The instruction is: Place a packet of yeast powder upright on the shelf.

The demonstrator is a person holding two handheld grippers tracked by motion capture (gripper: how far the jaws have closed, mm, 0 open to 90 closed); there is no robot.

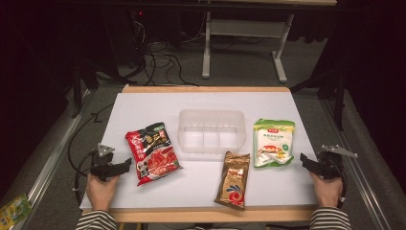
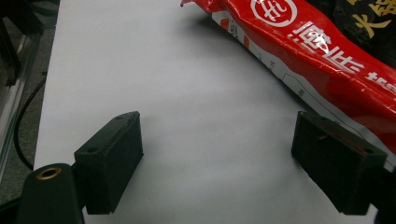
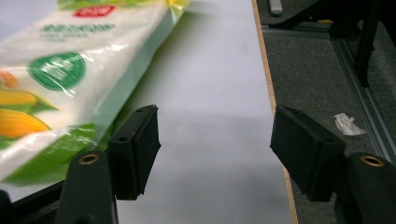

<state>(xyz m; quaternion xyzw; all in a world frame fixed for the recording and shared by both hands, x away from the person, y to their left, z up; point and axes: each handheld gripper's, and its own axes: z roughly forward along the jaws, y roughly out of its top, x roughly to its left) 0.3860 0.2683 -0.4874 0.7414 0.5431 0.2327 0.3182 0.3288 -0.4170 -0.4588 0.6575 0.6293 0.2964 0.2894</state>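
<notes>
Nothing packed yet — clear plastic divided bin [image 1: 211, 130] at centre frame, bare inside; red-and-black glossy sauce pouch [image 1: 152, 152] lying left of it, green-and-white corn-print bag [image 1: 273, 142] right, gold foil sachet [image 1: 233, 179] below; left gripper [image 1: 118, 167] spread wide beside the red pouch, right gripper [image 1: 311, 164] likewise gaping near the green bag — gripping nothing; all three packets left to load, by the look of it.

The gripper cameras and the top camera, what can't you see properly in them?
- Red packet: in the left gripper view the top and right edges cut it off.
- Green and white packet: in the right gripper view the left edge cuts it off, and it is blurred close up.
- Gold packet: in the high view its print is too small to read.
- Clear tub: its see-through dividers are faint, so the compartments are hard to count.
</notes>
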